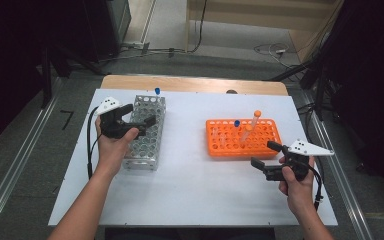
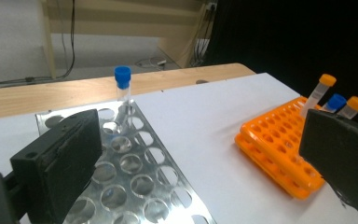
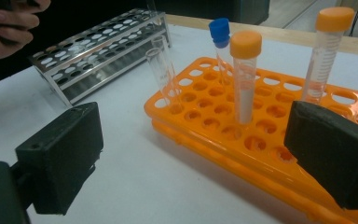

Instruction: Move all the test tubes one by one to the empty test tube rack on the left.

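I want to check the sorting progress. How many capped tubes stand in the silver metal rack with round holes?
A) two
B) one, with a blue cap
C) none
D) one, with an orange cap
B: a single blue-capped clear tube stands at the far end of the silver metal rack.

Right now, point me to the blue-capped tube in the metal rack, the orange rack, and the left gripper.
blue-capped tube (image 2: 122, 77), left gripper view, on its blue cap.
orange rack (image 1: 271, 142), high view, on its right rim.
left gripper (image 1: 142, 114), high view, midway between its open fingertips.
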`<state>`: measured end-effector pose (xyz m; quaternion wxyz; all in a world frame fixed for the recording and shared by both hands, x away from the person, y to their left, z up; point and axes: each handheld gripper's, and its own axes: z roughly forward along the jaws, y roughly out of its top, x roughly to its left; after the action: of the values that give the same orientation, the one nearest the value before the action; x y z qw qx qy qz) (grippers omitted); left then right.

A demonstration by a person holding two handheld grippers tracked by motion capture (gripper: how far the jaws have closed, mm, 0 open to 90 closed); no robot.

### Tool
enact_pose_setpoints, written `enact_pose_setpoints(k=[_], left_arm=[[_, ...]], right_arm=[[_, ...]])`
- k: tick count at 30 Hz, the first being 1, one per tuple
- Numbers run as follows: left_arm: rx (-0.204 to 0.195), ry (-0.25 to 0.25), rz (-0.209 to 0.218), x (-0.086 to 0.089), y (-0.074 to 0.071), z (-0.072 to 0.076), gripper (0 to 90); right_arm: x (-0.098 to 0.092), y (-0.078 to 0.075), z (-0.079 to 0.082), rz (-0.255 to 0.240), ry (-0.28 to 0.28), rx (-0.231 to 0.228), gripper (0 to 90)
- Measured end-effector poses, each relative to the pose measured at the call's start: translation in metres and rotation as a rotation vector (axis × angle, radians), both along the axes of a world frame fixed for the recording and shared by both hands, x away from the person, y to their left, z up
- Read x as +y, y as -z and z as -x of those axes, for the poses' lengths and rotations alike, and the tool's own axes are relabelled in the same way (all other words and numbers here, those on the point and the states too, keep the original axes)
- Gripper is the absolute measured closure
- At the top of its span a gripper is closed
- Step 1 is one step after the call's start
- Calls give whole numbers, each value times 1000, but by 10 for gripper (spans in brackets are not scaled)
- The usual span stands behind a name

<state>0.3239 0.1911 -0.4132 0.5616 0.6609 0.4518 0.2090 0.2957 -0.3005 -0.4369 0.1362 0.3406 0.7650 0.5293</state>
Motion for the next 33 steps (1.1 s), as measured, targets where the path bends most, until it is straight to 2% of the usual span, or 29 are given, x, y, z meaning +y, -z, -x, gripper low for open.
enact_pose_setpoints(k=[6, 8, 10, 12, 16, 18, 21, 25, 26, 33], left_arm=[[2, 18, 5, -1, 4, 22, 0], [0, 21, -9, -2, 6, 30, 0], [1, 24, -17, -3, 7, 37, 0], [-6, 27, -26, -4, 7, 43, 0], [-12, 29, -32, -5, 9, 55, 0], [-16, 35, -45, -5, 10, 60, 0], [-17, 42, -50, -6, 12, 69, 0], [-17, 47, -43, -5, 15, 74, 0], [-19, 49, -45, -5, 16, 76, 0], [-16, 47, -38, 0, 19, 82, 0]], right_arm=[[9, -6, -7, 3, 1, -3, 84], [13, -7, -9, 3, 7, -9, 117], [17, -9, -10, 7, 17, -17, 165], [26, -10, -12, 13, 28, -16, 255], [37, -10, -15, 29, 27, -16, 319], [47, -10, -19, 47, 46, -28, 377], [54, -12, -24, 49, 65, -41, 411], [58, -16, -31, 61, 81, -60, 447], [61, -18, -36, 68, 87, -65, 479], [71, -19, -52, 99, 121, -70, 532]])
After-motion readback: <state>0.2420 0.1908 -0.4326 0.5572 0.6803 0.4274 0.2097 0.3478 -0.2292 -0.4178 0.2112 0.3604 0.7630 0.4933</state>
